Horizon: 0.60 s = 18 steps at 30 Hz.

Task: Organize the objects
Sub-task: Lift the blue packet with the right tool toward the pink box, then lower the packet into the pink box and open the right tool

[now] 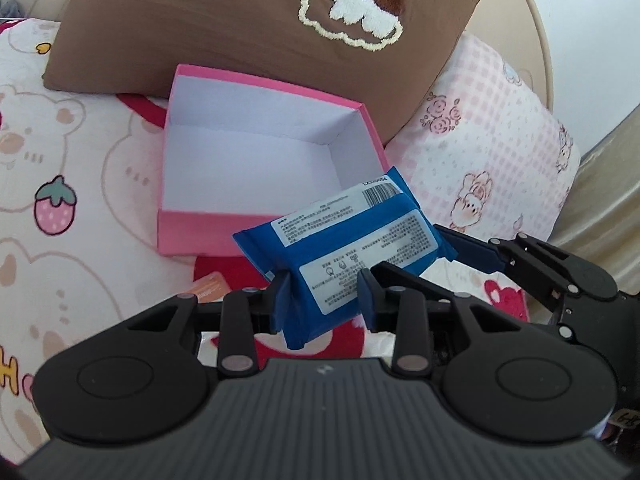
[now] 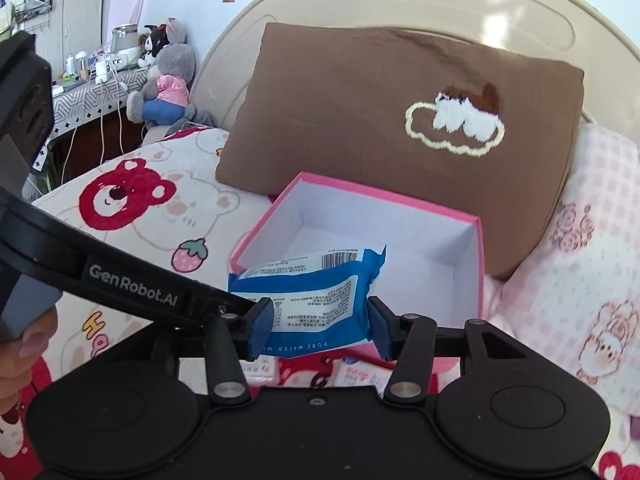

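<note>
Wipes pack (image 1: 344, 248) before pink box (image 1: 256, 160), brown pillow (image 1: 240, 32) behind.

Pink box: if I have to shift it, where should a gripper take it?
Probably pinch the pink box by its near wall's top edge, coming from above, one finger inside, one outside. It lies open and empty with thin upright walls, and the brown pillow crowds its far side.

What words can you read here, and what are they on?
"GenRobot.AI": on the left hand-held gripper, along its black arm.
"PURE WATER W": on the blue wipes pack, upside down and partly hidden.
The pack's white labels and barcode number: too small to read.
</note>
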Motion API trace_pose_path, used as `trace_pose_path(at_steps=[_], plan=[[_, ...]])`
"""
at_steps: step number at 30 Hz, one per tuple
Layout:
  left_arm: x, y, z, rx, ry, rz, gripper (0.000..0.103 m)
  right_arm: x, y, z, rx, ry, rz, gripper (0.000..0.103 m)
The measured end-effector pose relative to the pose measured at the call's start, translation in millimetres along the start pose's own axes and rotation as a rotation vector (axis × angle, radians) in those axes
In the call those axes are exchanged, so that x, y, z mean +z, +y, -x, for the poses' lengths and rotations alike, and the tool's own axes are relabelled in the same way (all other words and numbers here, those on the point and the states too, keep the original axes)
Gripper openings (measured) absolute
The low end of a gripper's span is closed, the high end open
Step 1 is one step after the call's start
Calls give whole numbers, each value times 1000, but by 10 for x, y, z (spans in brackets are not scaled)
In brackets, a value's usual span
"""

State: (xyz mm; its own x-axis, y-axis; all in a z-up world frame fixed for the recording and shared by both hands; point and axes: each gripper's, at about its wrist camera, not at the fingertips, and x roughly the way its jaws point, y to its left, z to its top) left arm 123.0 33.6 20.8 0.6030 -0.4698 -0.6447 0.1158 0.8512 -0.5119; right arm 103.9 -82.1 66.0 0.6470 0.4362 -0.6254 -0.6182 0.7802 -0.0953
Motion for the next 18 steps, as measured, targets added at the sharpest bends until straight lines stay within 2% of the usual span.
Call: trace_pose_path(at_steps=[18], plan=[[647,-65,-289,50,-54,-41,33,436,-499,-345,79,-5,-71,53]])
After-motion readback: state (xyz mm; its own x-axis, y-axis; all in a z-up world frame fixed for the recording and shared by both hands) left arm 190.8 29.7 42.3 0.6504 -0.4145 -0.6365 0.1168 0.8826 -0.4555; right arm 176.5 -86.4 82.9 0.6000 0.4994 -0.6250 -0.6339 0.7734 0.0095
